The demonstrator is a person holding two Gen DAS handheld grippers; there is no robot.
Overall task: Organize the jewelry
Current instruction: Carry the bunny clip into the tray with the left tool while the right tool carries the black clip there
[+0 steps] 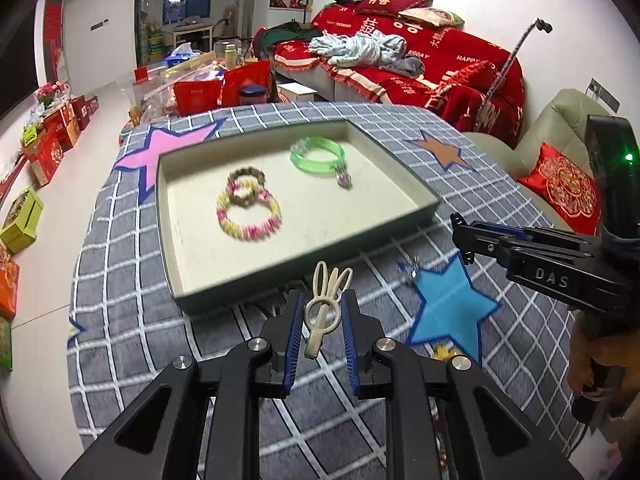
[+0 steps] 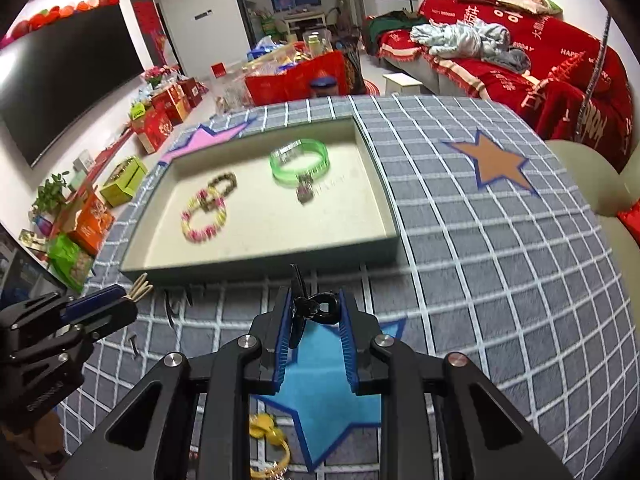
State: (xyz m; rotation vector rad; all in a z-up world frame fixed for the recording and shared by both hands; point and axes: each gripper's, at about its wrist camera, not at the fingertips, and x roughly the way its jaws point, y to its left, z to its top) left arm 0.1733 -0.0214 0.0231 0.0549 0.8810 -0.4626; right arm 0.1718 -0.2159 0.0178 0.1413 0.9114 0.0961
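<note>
My left gripper (image 1: 322,312) is shut on a cream hair clip (image 1: 323,312) and holds it above the cloth just in front of the grey tray (image 1: 304,268). My right gripper (image 2: 316,312) is shut on a black hair clip (image 2: 310,308), also just in front of the tray (image 2: 260,264). In the tray lie a green bangle (image 1: 318,154) with a charm, a pink and yellow bead bracelet (image 1: 248,216) and a brown bead bracelet (image 1: 246,186). The right gripper shows in the left wrist view (image 1: 464,236), the left gripper in the right wrist view (image 2: 120,300).
The table has a grey checked cloth (image 2: 500,260) with coloured stars. A yellow piece of jewelry (image 2: 272,444) lies near the front edge under my right gripper. A small dark clip (image 2: 134,344) lies on the cloth at left. A red sofa (image 1: 420,60) stands behind.
</note>
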